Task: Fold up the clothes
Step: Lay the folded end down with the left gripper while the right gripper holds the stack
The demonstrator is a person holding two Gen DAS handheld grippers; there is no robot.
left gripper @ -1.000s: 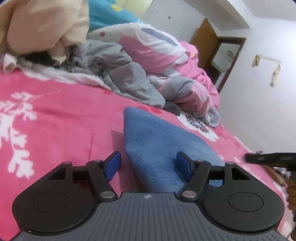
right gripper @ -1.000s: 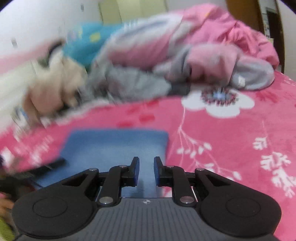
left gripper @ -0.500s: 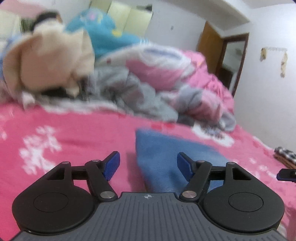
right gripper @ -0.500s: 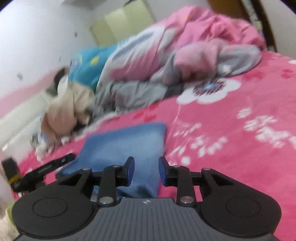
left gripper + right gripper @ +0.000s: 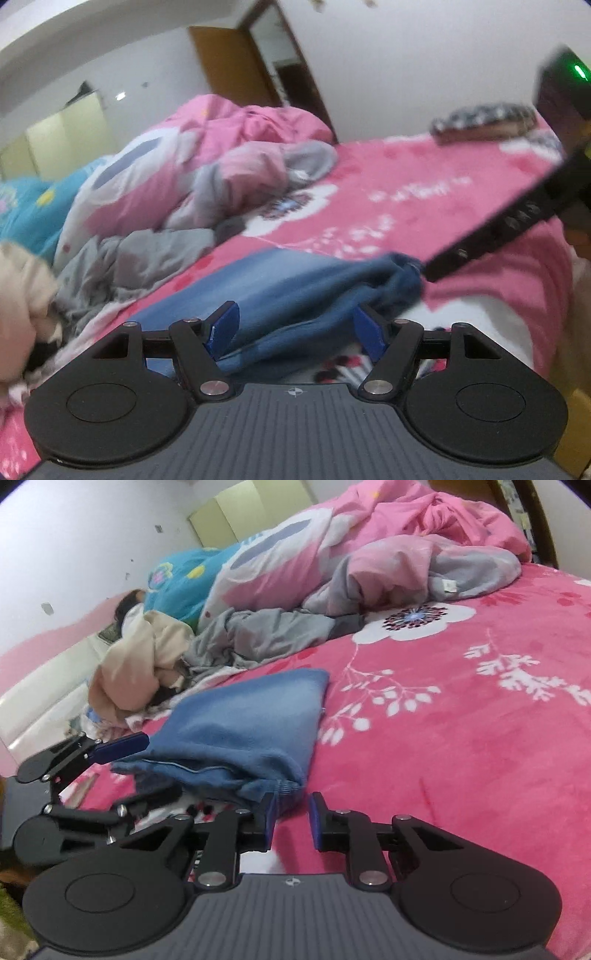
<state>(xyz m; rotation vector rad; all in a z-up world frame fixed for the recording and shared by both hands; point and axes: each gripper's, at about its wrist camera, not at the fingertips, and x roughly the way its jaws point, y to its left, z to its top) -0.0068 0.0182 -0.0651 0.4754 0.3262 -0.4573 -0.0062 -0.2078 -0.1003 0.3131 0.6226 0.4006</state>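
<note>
Two grippers are on one blue garment [image 5: 295,284] lying half-folded on the pink bedspread [image 5: 424,192]. From the left wrist, your left gripper [image 5: 295,328] stands wide and released, with the near edge of the cloth between the pads but not pinched; get deeper before squeezing. From the right wrist, your right gripper [image 5: 291,816] is closing on the garment's corner, which is at the left pad, not yet clamped. Only this view shows the loose layers sagging near the edge, so catch them all.

Soft even indoor light, left view motion-blurred, right view sharper, fisheye-bent edges
</note>
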